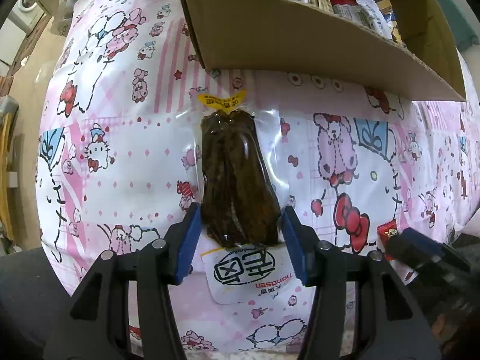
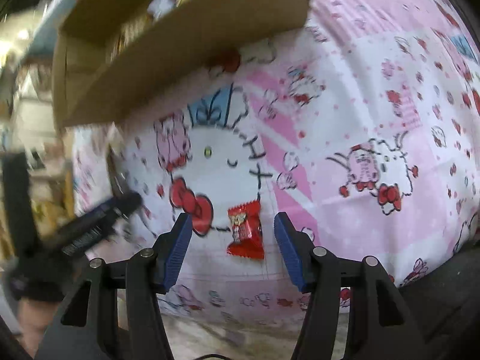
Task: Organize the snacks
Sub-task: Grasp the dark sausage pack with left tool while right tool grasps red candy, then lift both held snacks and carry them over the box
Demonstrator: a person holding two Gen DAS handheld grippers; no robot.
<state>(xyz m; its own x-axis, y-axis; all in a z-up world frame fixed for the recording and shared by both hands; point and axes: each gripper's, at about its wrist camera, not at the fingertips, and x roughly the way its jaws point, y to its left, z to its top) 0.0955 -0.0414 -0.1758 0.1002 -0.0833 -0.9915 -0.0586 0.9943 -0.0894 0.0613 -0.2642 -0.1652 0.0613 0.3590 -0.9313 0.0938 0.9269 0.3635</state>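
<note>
The left gripper (image 1: 240, 225) is spread wide, its blue pads (image 1: 189, 240) flanking the near end of a clear vacuum pack (image 1: 237, 180) of something dark brown. The pads sit at or just off the pack's edges; I cannot tell whether they touch it, and nothing looks pinched. The pack lies flat on the cartoon tablecloth (image 1: 120, 150), long axis running away from the camera, a yellow tab at the far end and a white printed label at the near end.

The right gripper (image 2: 232, 240) is open about as wide and holds nothing. A small red candy wrapper (image 2: 246, 231) lies on the cloth between its fingers, apart from both.

Beyond both, the cardboard box (image 1: 300, 48) stands on the cloth, with assorted wrapped snacks visible inside it; the far end of the pack lies close to its near wall.

The pack looks soft but dense, and its glossy film is probably slippery. The flat transparent margins would crumple, so closing across the thick brown body, near its middle for balance, seems the safer hold. The candy appears light and crinkly; its wrapper may slide, so pinching the plump centre should serve better than the thin sealed ends.
</note>
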